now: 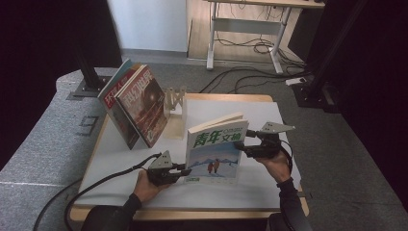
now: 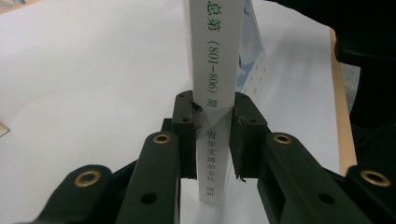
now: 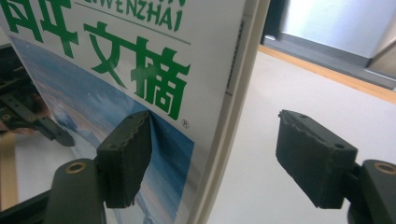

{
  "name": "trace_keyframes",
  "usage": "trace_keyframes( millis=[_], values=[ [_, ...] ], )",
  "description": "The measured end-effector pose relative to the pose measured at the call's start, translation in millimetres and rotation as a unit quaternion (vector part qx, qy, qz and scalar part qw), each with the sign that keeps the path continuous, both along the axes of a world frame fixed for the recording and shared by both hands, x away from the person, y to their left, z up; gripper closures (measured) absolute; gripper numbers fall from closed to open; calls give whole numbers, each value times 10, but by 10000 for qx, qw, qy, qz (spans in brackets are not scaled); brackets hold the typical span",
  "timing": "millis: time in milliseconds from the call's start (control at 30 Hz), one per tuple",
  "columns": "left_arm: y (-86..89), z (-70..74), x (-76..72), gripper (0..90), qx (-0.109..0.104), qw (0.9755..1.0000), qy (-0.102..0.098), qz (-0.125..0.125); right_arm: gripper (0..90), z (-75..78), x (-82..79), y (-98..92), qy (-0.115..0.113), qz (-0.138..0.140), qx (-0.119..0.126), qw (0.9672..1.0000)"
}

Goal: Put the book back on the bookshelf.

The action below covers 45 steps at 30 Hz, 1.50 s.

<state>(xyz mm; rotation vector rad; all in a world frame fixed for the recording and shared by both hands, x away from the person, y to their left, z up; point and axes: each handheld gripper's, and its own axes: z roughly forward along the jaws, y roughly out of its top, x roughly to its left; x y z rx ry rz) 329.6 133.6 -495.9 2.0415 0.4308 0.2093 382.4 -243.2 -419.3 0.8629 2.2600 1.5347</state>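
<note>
Upright book: left clamped on spine, right jaws apart

Currently the book (image 1: 216, 151) stands upright at lower centre of the high view, on the white sheet (image 1: 269, 120) covering the table (image 1: 231, 97). Its cover, with green characters over a snowy scene, faces the camera.

High view: left gripper (image 1: 184, 172) meets the book's lower left edge; right gripper (image 1: 244, 140) sits at the upper right edge. Jaw state cannot be told from this view. Two more books (image 1: 137, 106) lean against each other at upper left, beside a wooden rack (image 1: 174, 102).

Left gripper view: adds the grip detail. Left gripper (image 2: 215, 123) is clamped on the book (image 2: 214, 84) at its white spine, both pads pressed against it. The spine rises vertically through frame centre and the book's foot rests on the sheet (image 2: 84, 79). The cover art is not visible here.

Right gripper view: right gripper (image 3: 215, 154) has its jaws well apart. The near pad lies in front of the cover (image 3: 116, 70); whether it touches cannot be told. The far pad stands clear of the book, over the bare sheet (image 3: 261, 154). The book's fore-edge runs between the jaws. At left of the frame, the left gripper (image 3: 55, 130) shows farther off.
</note>
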Motion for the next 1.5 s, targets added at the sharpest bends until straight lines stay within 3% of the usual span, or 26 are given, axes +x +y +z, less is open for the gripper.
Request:
trace_keyframes(
  millis=[133,233,433,633,800,967,1233,1300,1500],
  values=[
    [10,7,-26,745,67,9999,-61,-44,293,19,5,37,-13,196,61,9998],
    [11,8,-34,745,84,9999,-94,-49,482,46,-17,49,-15,418,152,9990],
    [23,-6,-37,744,38,9999,-118,-19,641,92,-70,49,-174,271,82,9994],
    [24,-10,-34,743,37,9998,-183,-5,666,117,-118,69,-388,189,-8,9991],
    [-35,-29,0,745,138,9981,-577,156,679,211,-143,74,-595,202,23,9980],
    [-53,-25,24,742,198,9974,-676,178,687,271,-153,27,-730,179,114,9971],
    [-48,-4,31,702,182,9981,-551,201,688,249,-174,-4,-679,277,214,9971],
    [-43,15,49,687,70,9990,-407,190,687,247,-170,-5,-659,289,215,9972],
    [-37,54,78,632,-82,9996,-249,81,676,238,-161,-20,-556,321,303,9975]
  ],
)
